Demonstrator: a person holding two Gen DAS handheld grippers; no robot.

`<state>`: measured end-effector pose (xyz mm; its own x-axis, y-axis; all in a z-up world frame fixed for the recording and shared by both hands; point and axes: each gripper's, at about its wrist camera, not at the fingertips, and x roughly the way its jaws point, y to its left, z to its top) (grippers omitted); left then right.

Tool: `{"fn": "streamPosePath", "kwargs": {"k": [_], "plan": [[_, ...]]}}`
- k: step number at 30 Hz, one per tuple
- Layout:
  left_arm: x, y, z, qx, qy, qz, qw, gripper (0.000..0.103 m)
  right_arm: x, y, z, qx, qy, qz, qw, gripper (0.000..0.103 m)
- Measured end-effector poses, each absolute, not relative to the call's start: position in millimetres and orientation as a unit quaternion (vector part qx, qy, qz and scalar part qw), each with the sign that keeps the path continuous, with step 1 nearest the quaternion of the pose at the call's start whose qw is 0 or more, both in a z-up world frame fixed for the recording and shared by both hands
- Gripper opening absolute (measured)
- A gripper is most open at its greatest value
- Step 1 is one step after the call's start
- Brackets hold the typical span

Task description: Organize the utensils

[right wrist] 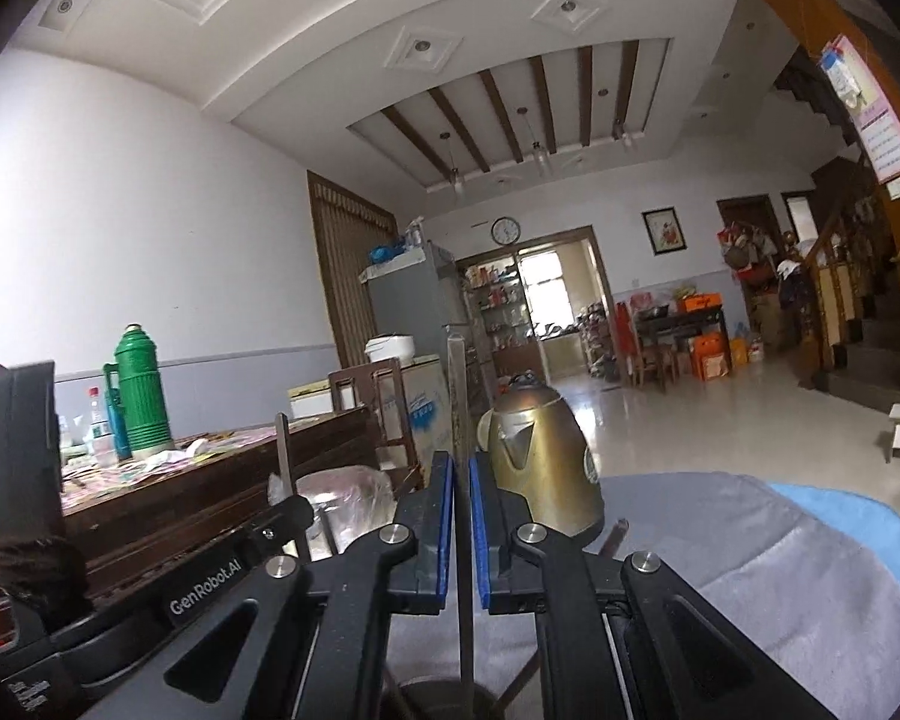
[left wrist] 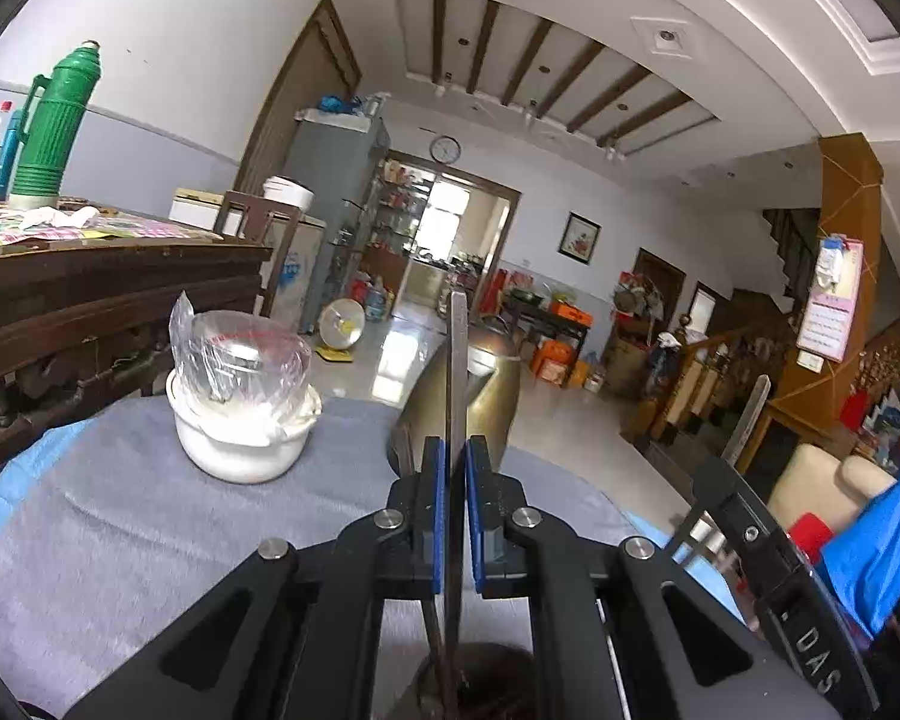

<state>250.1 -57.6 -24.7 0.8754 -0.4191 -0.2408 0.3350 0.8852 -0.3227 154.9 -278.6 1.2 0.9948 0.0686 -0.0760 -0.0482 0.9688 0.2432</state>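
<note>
From the left wrist view, my left gripper has its blue pads closed down to a thin slit on a flat metal utensil handle that stands upright between them. Its working end is hidden below the fingers, so I cannot tell what kind of utensil it is. Under the gripper, at the near edge of the table, a dark round container is cut off by the frame and mostly covered by the gripper body; a second thin stem leans up out of it beside the one I hold.

The right wrist view shows much the same: my right gripper pinches another upright metal strip, nearly shut, with the lower end dropping toward a dark rim at the bottom edge that I can barely make out. Thin rods lean there too, too blurred to name.

Each gripper shows in the other's view: the right one with its strip at the right side of the left view, the left one at the left of the right view.

The grey cloth covers the table. Toward its far left edge sits a white bowl with a plastic-wrapped cup on it; a brass-coloured kettle stands at the far edge, just behind both held handles. A green thermos stands on the wooden sideboard beyond.
</note>
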Motion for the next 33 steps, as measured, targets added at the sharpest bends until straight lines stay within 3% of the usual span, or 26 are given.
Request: {"fn": "streamPosePath", "kwargs": {"k": [2, 3, 5, 6, 7, 9, 14, 23, 33], "plan": [[242.0, -53.5, -24.1, -0.124, 0.157, -0.204, 0.958, 0.010, 147.5, -283.7, -0.5, 0.125, 0.059, 0.037, 0.990, 0.010], [236.5, -49.4, -23.6, -0.116, 0.161, -0.207, 0.958, 0.017, 143.8, -286.3, -1.3, 0.126, 0.065, 0.039, 0.989, 0.015], [223.9, -40.8, -22.9, -0.106, 0.167, -0.211, 0.957, 0.032, 134.9, -292.3, -2.7, 0.136, 0.076, 0.046, 0.987, 0.036], [217.2, -35.8, -22.5, -0.102, 0.166, -0.212, 0.958, 0.039, 128.9, -295.2, -3.6, 0.141, 0.076, 0.048, 0.986, 0.057], [209.5, -29.9, -22.2, -0.094, 0.166, -0.210, 0.959, 0.043, 119.1, -298.4, -4.5, 0.146, 0.069, 0.048, 0.986, 0.064], [197.5, -21.8, -22.9, -0.080, 0.171, -0.205, 0.960, 0.060, 104.4, -300.7, -5.7, 0.143, 0.063, 0.044, 0.987, 0.064], [172.2, 2.6, -42.2, -0.063, 0.219, -0.192, 0.955, 0.074, 91.9, -296.1, -10.1, 0.104, 0.123, 0.023, 0.987, 0.064], [162.9, -4.2, -83.9, -0.064, 0.384, -0.190, 0.901, 0.075, 84.5, -280.7, -31.9, 0.054, 0.276, -0.011, 0.960, 0.064], [152.3, -24.4, -90.3, -0.002, 0.401, -0.185, 0.897, 0.075, 83.9, -279.0, -47.8, 0.021, 0.345, -0.063, 0.936, 0.064]]}}
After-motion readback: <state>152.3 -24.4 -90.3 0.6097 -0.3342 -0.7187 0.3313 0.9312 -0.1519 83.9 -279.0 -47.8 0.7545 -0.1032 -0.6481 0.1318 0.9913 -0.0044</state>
